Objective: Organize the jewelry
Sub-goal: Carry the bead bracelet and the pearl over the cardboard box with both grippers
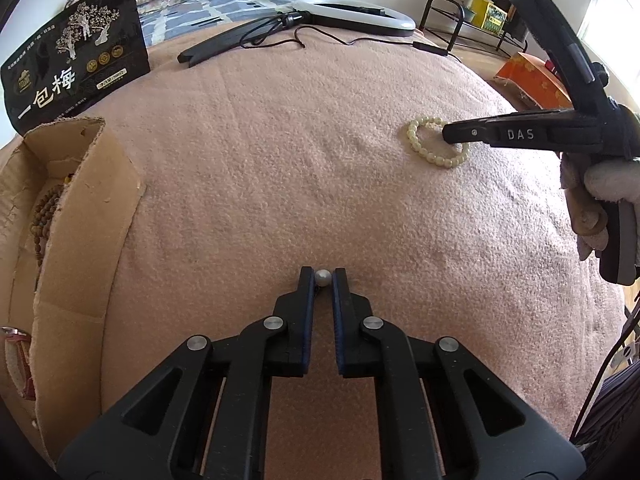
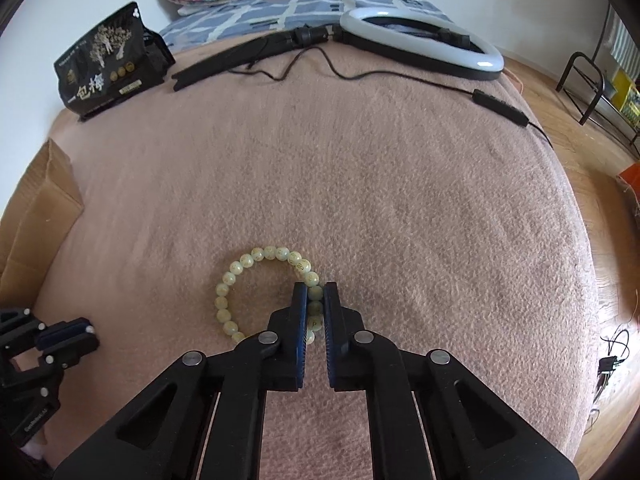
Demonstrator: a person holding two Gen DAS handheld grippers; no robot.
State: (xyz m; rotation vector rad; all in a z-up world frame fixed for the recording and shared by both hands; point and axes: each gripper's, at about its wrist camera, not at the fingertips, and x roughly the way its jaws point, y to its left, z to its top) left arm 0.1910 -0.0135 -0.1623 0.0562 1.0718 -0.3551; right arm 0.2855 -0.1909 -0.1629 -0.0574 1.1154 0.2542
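Plainly "DAS" on R gripper [image 1: 450, 136], jaws clamping bead bracelet [image 2: 256, 294].

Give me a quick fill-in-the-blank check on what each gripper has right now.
1. The left gripper fingers pinch a single white ____.
2. The right gripper fingers close on a pale green beaded ____.
3. Brown beads already lie inside the ____ box at the left.
4. The bracelet rests on a ____ blanket.

Missing words: pearl; bracelet; cardboard; pink
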